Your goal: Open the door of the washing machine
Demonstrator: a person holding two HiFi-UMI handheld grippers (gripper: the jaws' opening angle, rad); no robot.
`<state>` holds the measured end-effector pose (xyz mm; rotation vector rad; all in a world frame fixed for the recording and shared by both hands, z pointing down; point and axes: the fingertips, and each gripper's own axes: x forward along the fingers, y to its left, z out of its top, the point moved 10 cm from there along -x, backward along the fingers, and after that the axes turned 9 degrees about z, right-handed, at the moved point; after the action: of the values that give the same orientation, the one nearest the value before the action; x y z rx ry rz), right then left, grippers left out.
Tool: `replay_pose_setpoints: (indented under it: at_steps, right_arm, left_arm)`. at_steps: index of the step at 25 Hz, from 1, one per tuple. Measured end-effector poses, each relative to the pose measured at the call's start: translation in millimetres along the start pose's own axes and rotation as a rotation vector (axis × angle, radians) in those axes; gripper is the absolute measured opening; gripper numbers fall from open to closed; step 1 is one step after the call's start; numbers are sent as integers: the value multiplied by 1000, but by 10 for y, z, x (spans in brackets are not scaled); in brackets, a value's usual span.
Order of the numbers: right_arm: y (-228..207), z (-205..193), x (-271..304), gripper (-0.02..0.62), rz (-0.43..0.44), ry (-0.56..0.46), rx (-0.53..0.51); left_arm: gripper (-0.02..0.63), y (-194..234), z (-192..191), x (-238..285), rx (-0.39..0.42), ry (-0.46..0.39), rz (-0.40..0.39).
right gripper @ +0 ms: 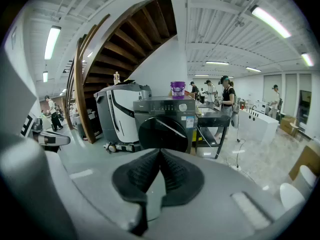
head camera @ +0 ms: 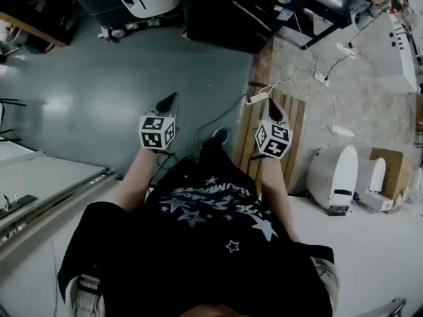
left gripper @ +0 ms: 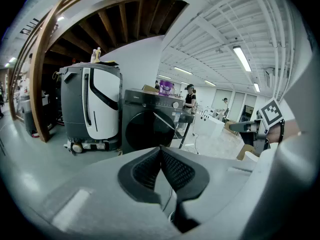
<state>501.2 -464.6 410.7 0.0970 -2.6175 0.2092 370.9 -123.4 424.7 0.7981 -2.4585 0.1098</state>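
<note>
Left claw (left gripper: 161, 151) and right claw (right gripper: 159, 154) are pinched together, empty, well short of the washing machine (right gripper: 165, 126). A cable (head camera: 213, 120) trails across the floor (head camera: 132, 78) between. Gripper views show its closed door (right gripper: 163, 135); the head view, only its top.

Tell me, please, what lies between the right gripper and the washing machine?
Floor, bare except for a white power strip and cable just ahead of the right gripper, seen in head view.

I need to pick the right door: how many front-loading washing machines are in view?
1. The dark washing machine stands straight ahead, between a grey-and-white wheeled unit and a black table. More may be hidden behind these.
</note>
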Motion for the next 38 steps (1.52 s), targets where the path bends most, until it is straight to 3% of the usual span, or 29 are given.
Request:
replay_pose_setpoints:
  at_steps: [13, 20, 21, 23, 28, 32, 38]
  right_arm:
    - [-2, -132, 112, 5, 17, 39, 6]
    - [-212, -35, 364, 5, 43, -35, 49]
    - [-264, 25, 414, 6, 55, -45, 41]
    - [-385, 154, 503, 80, 78, -60, 22]
    - [-721, 447, 741, 196, 136, -95, -6]
    - [-895, 607, 886, 207, 142, -110, -12]
    - [-965, 659, 1033, 210, 148, -92, -5]
  left_arm:
    - [11, 74, -117, 44, -1, 53, 6]
    - [11, 133, 80, 385, 26, 81, 22]
    - [11, 105, 166, 471, 32, 74, 23]
    - [11, -1, 378, 643, 56, 44, 17]
    - [11, -284, 916, 977, 143, -85, 11]
    - [11, -375, 1170, 1064, 152, -144, 24]
    - [11, -313, 1284, 1161, 149, -137, 38]
